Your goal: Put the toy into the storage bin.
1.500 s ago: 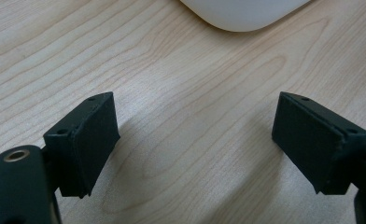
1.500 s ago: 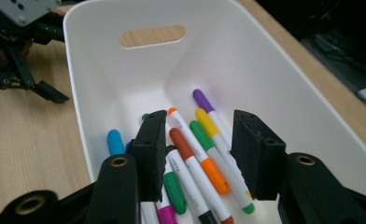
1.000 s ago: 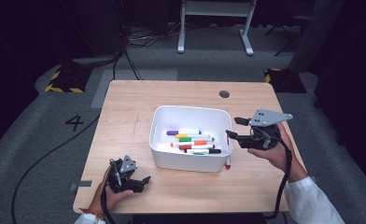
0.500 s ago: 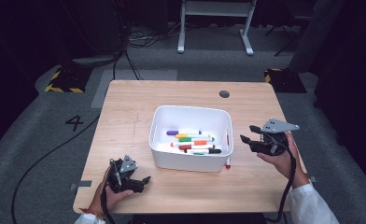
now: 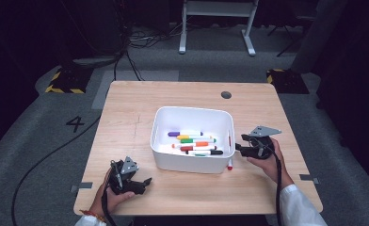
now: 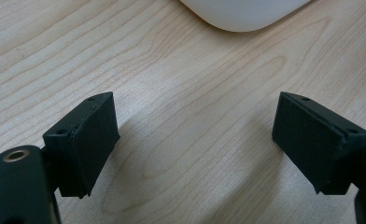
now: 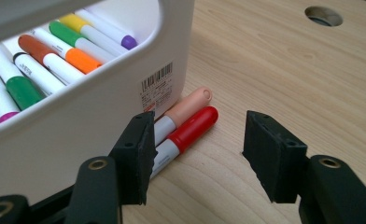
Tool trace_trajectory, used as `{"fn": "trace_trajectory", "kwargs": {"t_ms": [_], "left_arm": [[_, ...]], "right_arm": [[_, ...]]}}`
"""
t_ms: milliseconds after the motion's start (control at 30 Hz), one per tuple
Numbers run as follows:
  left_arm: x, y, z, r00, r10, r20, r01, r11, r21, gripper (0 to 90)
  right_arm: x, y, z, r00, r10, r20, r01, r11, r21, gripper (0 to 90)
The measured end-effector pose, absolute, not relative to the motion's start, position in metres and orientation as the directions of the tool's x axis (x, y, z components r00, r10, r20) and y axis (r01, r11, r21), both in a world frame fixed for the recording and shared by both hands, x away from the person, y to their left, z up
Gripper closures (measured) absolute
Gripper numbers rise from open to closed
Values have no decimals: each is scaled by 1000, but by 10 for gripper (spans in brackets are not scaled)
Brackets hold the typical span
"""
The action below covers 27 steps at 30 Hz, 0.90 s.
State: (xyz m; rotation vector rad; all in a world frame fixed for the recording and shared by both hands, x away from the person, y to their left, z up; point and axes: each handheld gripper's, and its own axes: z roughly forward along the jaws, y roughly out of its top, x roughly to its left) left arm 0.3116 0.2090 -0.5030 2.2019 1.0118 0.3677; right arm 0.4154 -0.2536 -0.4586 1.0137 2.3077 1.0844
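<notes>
1. At table's right edge, beside the white bin: right gripper lower now than a sec ago, down from above the bin's rim to near tabletop level, jaws pointing at the bin's right wall.
2. Jaws roughly half open, nothing between pads; opened a touch more within the last half sec. In the right gripper view, right gripper gap sits just beside the two loose markers, not yet around them.
3. Targets: red marker and peach marker, side by side on the table, peach one touching the bin wall. Other markers already inside the bin.
4. Left gripper parked at front-left, w/ no shift; left gripper jaws wide open, empty, over bare wood.
5. Meaning, prob.: descent = approach for pickup of the red marker; then lift & drop into bin.
</notes>
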Motion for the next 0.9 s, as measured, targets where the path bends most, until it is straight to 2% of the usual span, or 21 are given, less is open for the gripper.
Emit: {"fn": "trace_trajectory", "kwargs": {"t_ms": [433, 700, 800, 900], "left_arm": [[312, 209, -503, 659, 752, -26, 562, -468, 682, 145], [312, 209, -503, 658, 752, -24, 561, -469, 682, 146], [312, 209, -503, 658, 752, -26, 562, -468, 682, 146], [312, 209, -503, 659, 752, -26, 562, -469, 682, 145]], "right_arm": [[437, -240, -482, -640, 768, 14, 508, 410, 757, 438], [444, -237, -490, -595, 804, -8, 548, 413, 728, 452], [445, -238, -493, -585, 811, -13, 561, 416, 716, 487], [445, -240, -494, -584, 812, -7, 563, 411, 717, 572]]}}
